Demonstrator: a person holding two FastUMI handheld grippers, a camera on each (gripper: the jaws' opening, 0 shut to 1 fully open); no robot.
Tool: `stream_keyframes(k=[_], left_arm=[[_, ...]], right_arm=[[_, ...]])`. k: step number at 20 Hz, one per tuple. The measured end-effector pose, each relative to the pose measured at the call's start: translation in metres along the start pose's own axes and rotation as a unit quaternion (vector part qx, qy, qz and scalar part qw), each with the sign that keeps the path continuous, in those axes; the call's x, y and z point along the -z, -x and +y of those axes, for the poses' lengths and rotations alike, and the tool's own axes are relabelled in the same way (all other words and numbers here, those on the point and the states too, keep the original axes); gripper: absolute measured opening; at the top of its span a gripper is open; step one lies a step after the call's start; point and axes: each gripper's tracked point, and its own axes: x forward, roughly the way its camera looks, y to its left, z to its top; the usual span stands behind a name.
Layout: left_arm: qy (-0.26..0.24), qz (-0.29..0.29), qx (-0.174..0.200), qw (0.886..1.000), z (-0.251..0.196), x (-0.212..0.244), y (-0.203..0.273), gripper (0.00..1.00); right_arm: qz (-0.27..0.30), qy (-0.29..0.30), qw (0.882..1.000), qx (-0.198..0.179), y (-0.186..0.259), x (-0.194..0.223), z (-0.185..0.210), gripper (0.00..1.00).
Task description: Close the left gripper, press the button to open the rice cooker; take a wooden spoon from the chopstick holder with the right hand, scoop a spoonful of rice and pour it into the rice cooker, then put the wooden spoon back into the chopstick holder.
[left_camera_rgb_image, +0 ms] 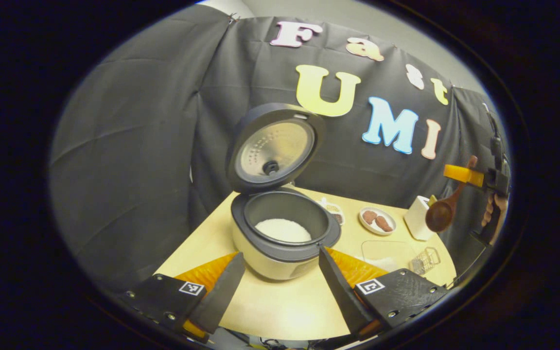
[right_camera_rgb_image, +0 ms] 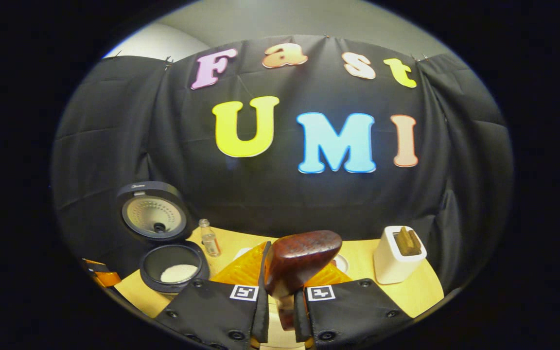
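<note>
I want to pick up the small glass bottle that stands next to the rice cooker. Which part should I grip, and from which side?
Grip the body of the bottle, below its neck, with the claw level. It stands upright and slim, so a side grasp probably holds best. Come from the front of the table: the open rice cooker is close beside it.

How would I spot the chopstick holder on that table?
Start at the open rice cooker on the pale table. Look right, past a small plate with two brown pieces. The chopstick holder is the white upright box near the table's edge, taller than its neighbours.
</note>
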Motion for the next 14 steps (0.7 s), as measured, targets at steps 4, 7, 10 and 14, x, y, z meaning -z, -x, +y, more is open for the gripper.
stream_keyframes(k=[4,7,10,14], left_arm=[[-0.001,0.002,-0.001,1.000,-0.026,-0.007,-0.010,0.97],[-0.007,0.001,0.001,1.000,-0.047,-0.015,-0.016,0.97],[-0.015,-0.004,0.003,1.000,-0.068,-0.024,-0.022,0.97],[-0.011,0.001,-0.003,1.000,-0.087,-0.026,-0.032,0.97]], right_arm=[[0.020,-0.041,0.997,0.064,0.015,0.014,-0.082,0.22],[0.035,-0.067,0.991,0.108,0.023,0.029,-0.140,0.22],[0.045,-0.116,0.983,0.135,0.039,0.039,-0.185,0.22],[0.058,-0.225,0.964,0.126,0.028,0.065,-0.205,0.23]])
